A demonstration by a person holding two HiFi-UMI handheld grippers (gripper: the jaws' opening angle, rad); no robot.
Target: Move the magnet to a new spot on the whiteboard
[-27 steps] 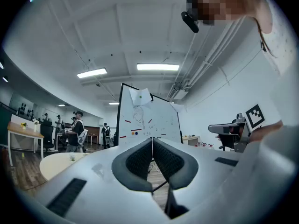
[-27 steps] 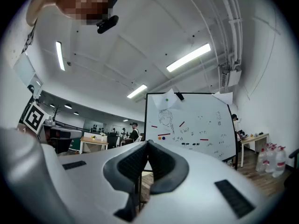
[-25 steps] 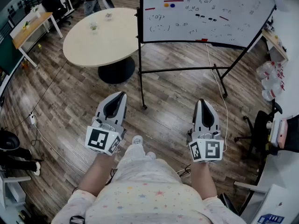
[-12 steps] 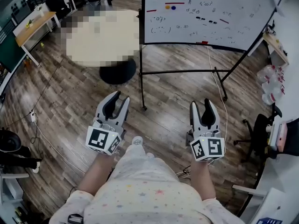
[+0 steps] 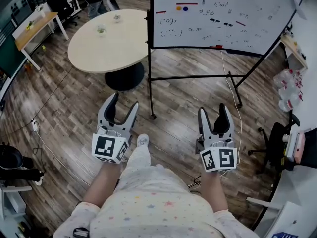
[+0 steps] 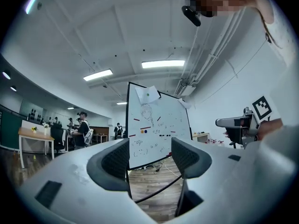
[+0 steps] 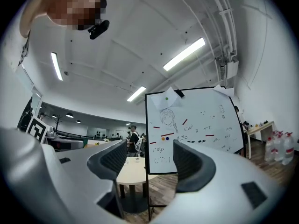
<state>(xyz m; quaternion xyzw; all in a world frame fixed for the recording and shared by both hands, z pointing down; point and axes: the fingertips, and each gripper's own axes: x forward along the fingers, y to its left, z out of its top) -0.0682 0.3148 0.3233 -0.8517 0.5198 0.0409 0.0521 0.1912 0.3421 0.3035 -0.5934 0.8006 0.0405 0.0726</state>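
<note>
The whiteboard (image 5: 223,14) stands on its frame some way ahead of me, with scribbles and several magnets on it. A round orange magnet (image 5: 179,7) and a blue one (image 5: 185,8) sit side by side near its upper left, among red and black bar magnets. My left gripper (image 5: 124,103) is held low over the wood floor; its jaws have just been opening and nothing is between them. My right gripper (image 5: 214,112) is open and empty too. Both gripper views frame the whiteboard (image 6: 159,125) (image 7: 201,120) between the open jaws, far off.
A round table (image 5: 106,38) with small items stands left of the board's leg (image 5: 149,73). A black office chair (image 5: 275,138) and water bottles (image 5: 287,88) are at the right, a desk (image 5: 34,26) at the far left. A cable (image 5: 233,98) trails across the floor.
Both grippers went from shut to open. Both hands drew back a little toward my body.
</note>
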